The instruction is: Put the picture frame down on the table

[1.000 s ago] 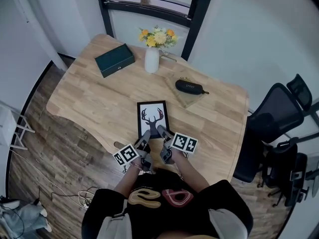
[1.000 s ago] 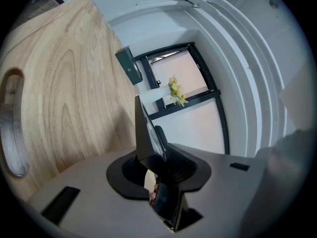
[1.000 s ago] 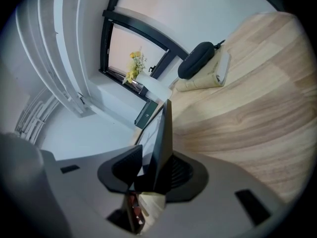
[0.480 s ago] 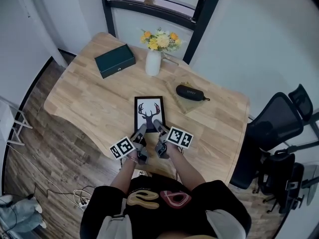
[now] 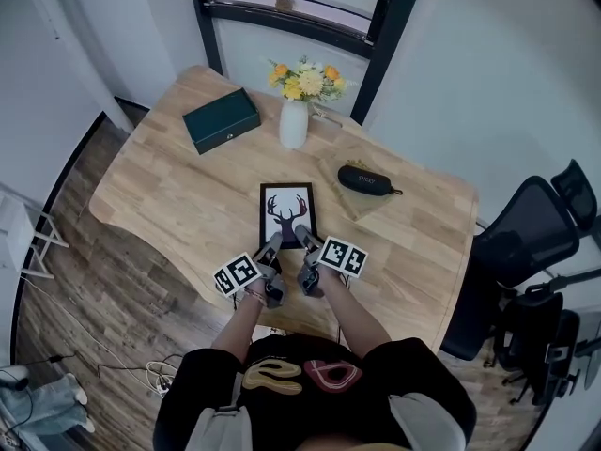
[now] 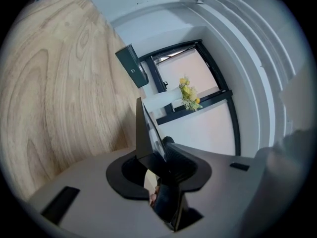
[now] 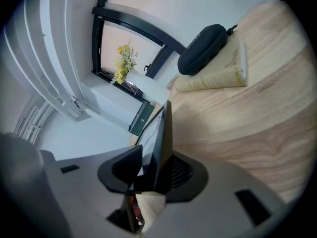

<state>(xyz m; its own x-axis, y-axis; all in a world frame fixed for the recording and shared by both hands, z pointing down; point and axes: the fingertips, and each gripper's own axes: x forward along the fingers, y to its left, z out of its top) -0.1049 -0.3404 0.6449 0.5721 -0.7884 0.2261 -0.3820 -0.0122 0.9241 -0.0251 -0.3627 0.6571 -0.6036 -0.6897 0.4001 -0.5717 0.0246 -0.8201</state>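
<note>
The picture frame (image 5: 288, 212) (a deer print) is clamped at its near edge by the left gripper (image 5: 273, 247) and right gripper (image 5: 301, 236), over the table (image 5: 178, 186).

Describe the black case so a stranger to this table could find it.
On the wooden table, look right of the white vase. The black case lies on a tan book there; it is rounded and oblong, unlike the angular green box.

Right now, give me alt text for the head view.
The left gripper and right gripper clamp the near edge of a deer picture frame over a wooden table. Farther off: flower vase, green box, black glasses case.
</note>
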